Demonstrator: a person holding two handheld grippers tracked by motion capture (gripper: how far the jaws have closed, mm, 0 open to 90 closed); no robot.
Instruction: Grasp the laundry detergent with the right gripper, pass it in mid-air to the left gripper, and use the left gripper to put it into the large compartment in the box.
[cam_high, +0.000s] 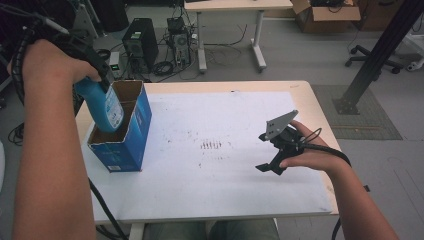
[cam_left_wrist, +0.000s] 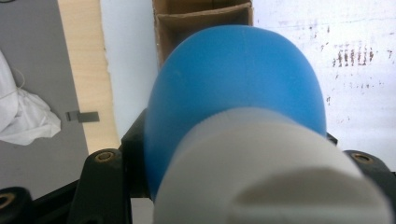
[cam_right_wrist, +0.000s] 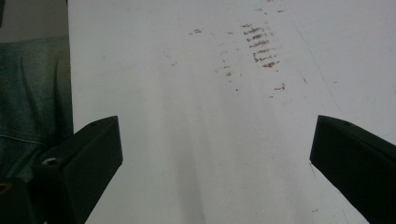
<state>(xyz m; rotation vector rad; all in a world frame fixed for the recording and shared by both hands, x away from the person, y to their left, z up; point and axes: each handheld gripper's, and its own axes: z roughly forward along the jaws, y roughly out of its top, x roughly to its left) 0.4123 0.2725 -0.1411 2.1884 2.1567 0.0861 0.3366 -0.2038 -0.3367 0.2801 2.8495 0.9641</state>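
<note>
Blue plastic bottle (cam_high: 104, 107) with white cap (cam_left_wrist: 261, 163) and printed label: held tilted, lower end inside the near compartment of the open blue cardboard box (cam_high: 131, 142), neck end up above the rim. Box has two compartments split by a cardboard divider; stands at the left edge of the white surface (cam_high: 240, 175). Left tongs (cam_high: 102, 75) clamped on the bottle near the neck; in the left gripper view, black jaws flank the blue body. Right tongs (cam_high: 272, 150) spread wide, nothing between them, resting low over the surface at right, well apart from box. Brown smudges (cam_high: 211, 145) mark the surface between box and right tongs.
</note>
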